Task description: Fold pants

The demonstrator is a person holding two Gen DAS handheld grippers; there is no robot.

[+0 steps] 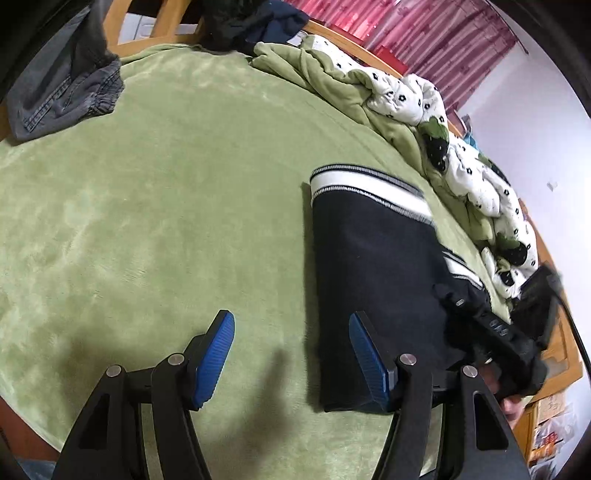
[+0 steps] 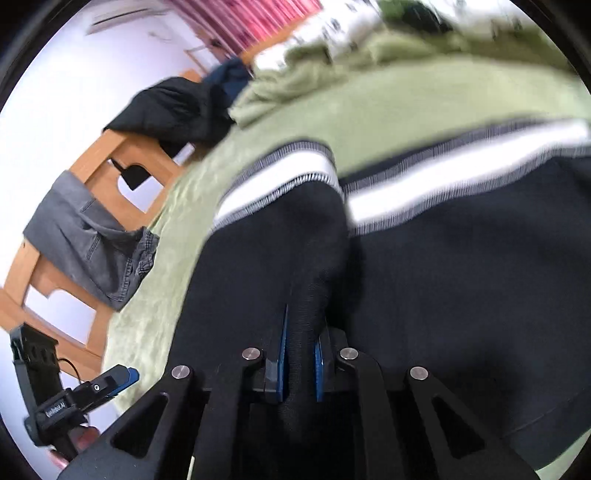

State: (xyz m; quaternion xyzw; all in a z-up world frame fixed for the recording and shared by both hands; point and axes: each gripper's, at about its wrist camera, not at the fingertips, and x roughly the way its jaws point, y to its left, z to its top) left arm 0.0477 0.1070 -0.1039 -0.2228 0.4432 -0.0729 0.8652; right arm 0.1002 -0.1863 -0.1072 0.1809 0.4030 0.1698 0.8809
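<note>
Nearby, grey jeans [image 1: 62, 92], rumpled quilt [image 1: 424, 110].

The near end of the black pants [image 1: 373, 280] is hidden behind the left gripper's [image 1: 291, 358] right finger in the left wrist view, and their right part is covered by the right gripper [image 1: 491, 332], which is itself smeared by motion. In the right wrist view the pants' white stripes [image 2: 443, 192] and the quilt [image 2: 369, 29] are blurred, and the fold of cloth pinched between the pads [image 2: 282, 354] is lost in shadow below them. The grey jeans [image 1: 62, 85] are cut off by the left wrist view's edge.
</note>
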